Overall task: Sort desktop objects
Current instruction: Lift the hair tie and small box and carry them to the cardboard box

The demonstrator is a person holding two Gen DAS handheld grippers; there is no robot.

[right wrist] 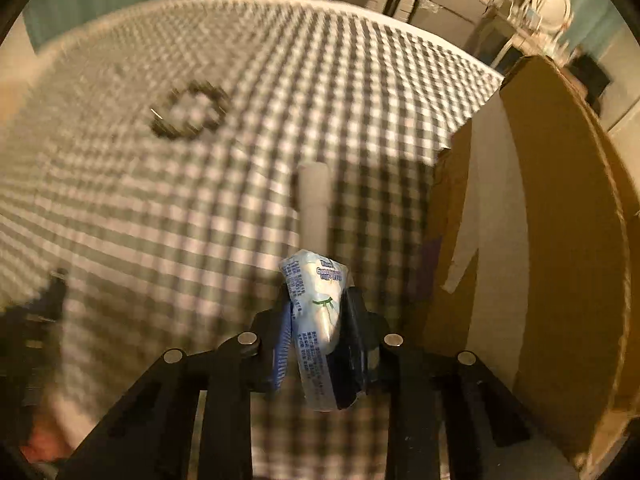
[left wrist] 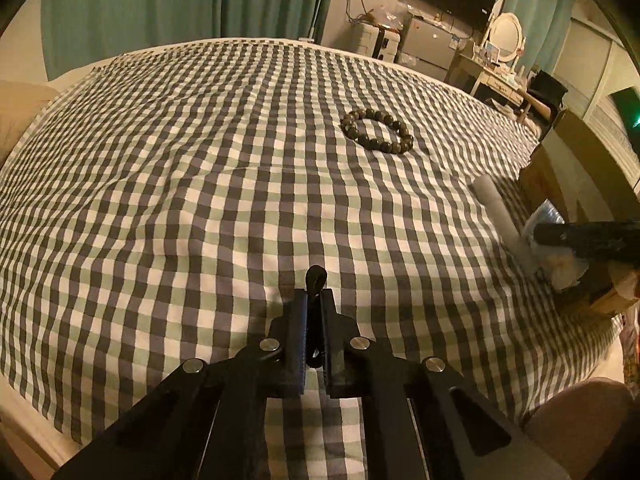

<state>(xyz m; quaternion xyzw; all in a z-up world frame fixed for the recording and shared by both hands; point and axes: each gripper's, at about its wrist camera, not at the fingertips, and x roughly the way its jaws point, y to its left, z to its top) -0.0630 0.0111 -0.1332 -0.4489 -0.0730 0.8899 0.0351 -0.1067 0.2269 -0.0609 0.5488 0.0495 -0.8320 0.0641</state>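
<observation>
The right gripper [right wrist: 316, 320] is clamped on a small white-and-blue printed plastic packet [right wrist: 320, 320], held upright between its jaws above the grey, green and white checked cloth [right wrist: 200, 240]. The open brown cardboard box [right wrist: 560, 220] stands immediately to this gripper's right, so the right hand is clearly the nearer one for a drop. Directly ahead lies a white cylindrical tube [right wrist: 314, 196], its long axis pointing away along the fingers. The left gripper [left wrist: 314, 304] is closed on a small black looped object [left wrist: 316, 278], too small to identify. Farther ahead and slightly right lies the dark beaded bracelet [left wrist: 377, 131], flat on the cloth. The right wrist view is motion-blurred; the box interior is hidden.
</observation>
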